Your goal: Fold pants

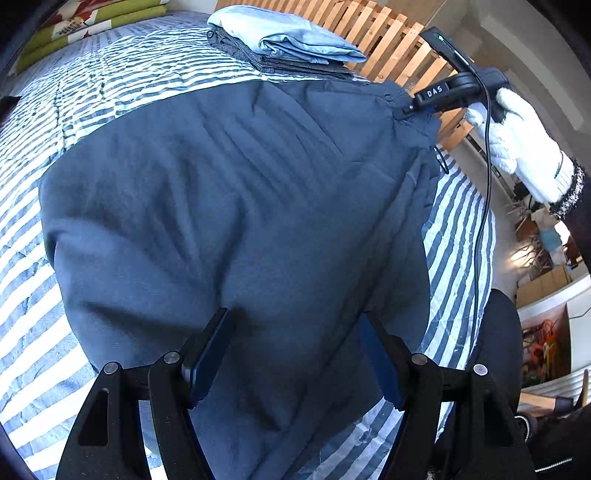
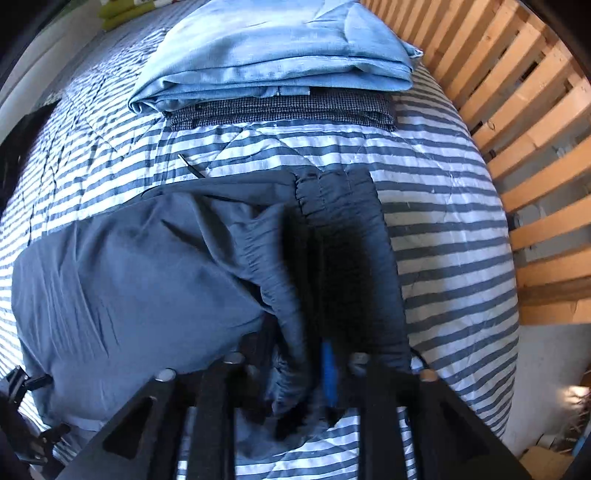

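Dark blue pants (image 1: pixel 240 184) lie spread on a striped quilt (image 1: pixel 110 81). My left gripper (image 1: pixel 295 317) hovers close over the leg part, its fingers wide open with only flat cloth under them. A white-gloved hand (image 1: pixel 517 136) holds my right gripper (image 1: pixel 408 109) at the gathered waistband on the far right. In the right wrist view the gripper (image 2: pixel 295 354) points down at the pants (image 2: pixel 129 277). A bunched fold of waistband (image 2: pixel 291 295) stands between its fingers. The picture is blurred there. A dark gap shows beside the blue pad (image 2: pixel 328 369).
A stack of folded clothes (image 2: pixel 277 55), light blue on top of a grey checked piece (image 2: pixel 280 110), sits at the far end of the quilt (image 2: pixel 443 221). Bare wooden bed slats (image 2: pixel 535 110) run along the right. Green pillows (image 1: pixel 92 18) lie far left. A black cable (image 1: pixel 487 184) hangs from the right gripper.
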A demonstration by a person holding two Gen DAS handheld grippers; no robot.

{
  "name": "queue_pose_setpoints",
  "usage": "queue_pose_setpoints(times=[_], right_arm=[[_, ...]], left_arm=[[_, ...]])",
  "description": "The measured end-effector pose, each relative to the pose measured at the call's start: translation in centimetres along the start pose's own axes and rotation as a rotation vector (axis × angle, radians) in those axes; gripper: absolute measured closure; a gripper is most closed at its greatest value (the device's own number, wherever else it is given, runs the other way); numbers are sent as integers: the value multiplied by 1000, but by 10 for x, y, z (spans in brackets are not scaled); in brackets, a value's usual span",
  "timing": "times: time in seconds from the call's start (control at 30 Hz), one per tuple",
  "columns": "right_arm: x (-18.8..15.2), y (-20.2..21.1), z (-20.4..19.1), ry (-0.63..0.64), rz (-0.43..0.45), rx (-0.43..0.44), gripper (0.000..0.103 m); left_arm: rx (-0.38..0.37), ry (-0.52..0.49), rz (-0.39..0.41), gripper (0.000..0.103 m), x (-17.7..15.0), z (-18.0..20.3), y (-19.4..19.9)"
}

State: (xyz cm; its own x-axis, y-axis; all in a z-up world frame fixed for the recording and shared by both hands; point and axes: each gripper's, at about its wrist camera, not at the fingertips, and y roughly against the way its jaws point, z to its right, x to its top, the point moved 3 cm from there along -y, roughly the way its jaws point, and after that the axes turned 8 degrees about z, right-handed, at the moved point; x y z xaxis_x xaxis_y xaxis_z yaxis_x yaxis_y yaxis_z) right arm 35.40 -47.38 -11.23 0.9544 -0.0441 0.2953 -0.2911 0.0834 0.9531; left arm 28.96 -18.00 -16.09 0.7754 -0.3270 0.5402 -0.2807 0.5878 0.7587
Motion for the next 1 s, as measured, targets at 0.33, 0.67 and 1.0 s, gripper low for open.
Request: queue_pose_setpoints(times=[0.33, 0.67, 1.0], right_arm=[[12, 81, 20, -78, 229, 52, 69], [-29, -16, -20, 98, 76, -87, 69], [-44, 65, -63, 44, 198, 190, 70]], left_arm=[[-43, 42, 74, 30, 3, 8, 22], [-17, -19, -9, 30, -23, 11, 3], [92, 194, 113, 29, -26, -47, 82]])
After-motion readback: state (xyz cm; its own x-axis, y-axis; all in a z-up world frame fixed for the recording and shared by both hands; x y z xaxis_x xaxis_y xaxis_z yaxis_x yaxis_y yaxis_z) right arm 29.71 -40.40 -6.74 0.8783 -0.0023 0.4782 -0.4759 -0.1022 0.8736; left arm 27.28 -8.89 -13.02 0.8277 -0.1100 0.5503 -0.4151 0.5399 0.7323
